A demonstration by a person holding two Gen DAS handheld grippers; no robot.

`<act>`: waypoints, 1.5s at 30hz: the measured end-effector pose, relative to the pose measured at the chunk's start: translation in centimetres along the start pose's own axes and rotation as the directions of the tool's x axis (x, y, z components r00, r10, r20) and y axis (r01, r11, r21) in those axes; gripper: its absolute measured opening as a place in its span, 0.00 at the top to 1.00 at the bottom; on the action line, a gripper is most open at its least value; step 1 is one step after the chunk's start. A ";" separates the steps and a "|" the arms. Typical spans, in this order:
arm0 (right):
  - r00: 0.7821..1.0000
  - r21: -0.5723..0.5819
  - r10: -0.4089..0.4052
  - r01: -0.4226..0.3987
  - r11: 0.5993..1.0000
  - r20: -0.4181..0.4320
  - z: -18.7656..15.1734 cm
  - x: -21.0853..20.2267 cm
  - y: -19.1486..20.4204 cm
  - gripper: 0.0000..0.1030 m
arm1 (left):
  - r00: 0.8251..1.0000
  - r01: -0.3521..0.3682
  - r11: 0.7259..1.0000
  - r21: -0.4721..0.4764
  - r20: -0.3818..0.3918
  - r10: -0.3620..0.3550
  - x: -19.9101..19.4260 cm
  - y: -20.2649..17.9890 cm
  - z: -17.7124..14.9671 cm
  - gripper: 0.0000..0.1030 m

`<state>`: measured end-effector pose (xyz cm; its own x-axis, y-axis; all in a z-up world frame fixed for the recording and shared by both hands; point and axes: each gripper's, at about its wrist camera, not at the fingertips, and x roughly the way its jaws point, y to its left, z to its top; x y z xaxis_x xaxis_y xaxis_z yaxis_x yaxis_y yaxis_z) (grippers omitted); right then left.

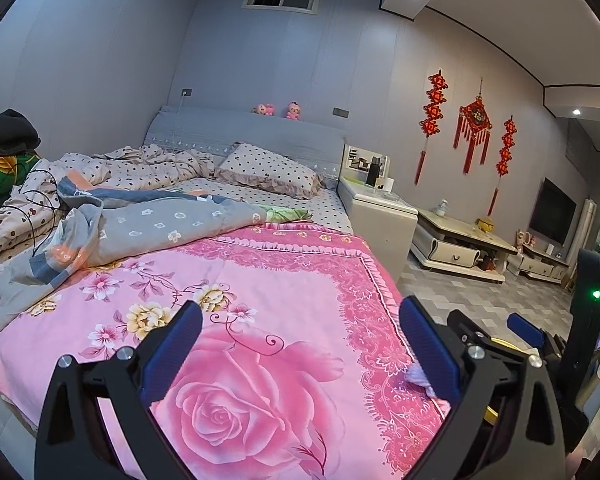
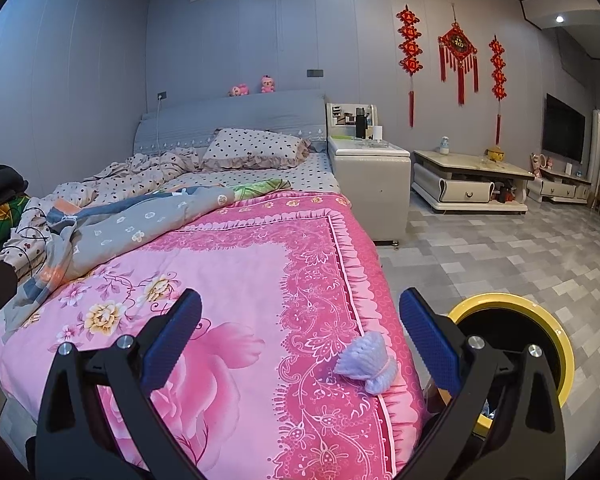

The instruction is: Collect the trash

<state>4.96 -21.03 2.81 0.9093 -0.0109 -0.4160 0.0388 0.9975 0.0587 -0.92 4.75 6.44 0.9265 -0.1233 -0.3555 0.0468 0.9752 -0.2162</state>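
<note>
A small pale lilac crumpled wad (image 2: 366, 366) lies on the pink floral bedspread (image 2: 236, 276) near the bed's right edge. My right gripper (image 2: 300, 332) is open and empty, hovering above the bedspread with the wad between its fingers and nearer the right one. A yellow-rimmed round bin (image 2: 512, 312) with a dark inside stands on the floor beside the bed, behind the right finger. My left gripper (image 1: 300, 340) is open and empty over the bedspread (image 1: 260, 280). The wad (image 1: 418, 376) peeks out beside its right finger. The right gripper's body (image 1: 532, 336) shows at the far right.
A rumpled grey quilt (image 2: 140, 224) and polka-dot bedding (image 2: 256, 148) cover the bed's far half. A white nightstand (image 2: 372, 184), a low cream table (image 2: 468, 176) and a wall TV (image 2: 564, 128) stand to the right on the tiled floor (image 2: 520, 256).
</note>
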 end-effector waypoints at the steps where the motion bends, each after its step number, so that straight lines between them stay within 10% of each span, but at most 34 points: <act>1: 1.000 0.000 0.000 0.000 1.000 -0.002 0.0 0.1 0.0 0.08 | 1.000 0.002 1.000 0.000 -0.001 -0.002 0.0 0.0 0.0 0.08; 45: 0.998 0.032 0.007 -0.005 0.999 -0.063 -1.3 1.6 -0.6 0.08 | 0.999 0.022 1.000 -0.002 -0.034 -0.022 1.1 -0.1 -1.0 0.08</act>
<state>5.87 -21.59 0.98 0.8815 0.0005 -0.4722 0.0476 0.9948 0.0899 -0.24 4.34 5.13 0.9121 -0.1508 -0.3813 0.0664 0.9720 -0.2256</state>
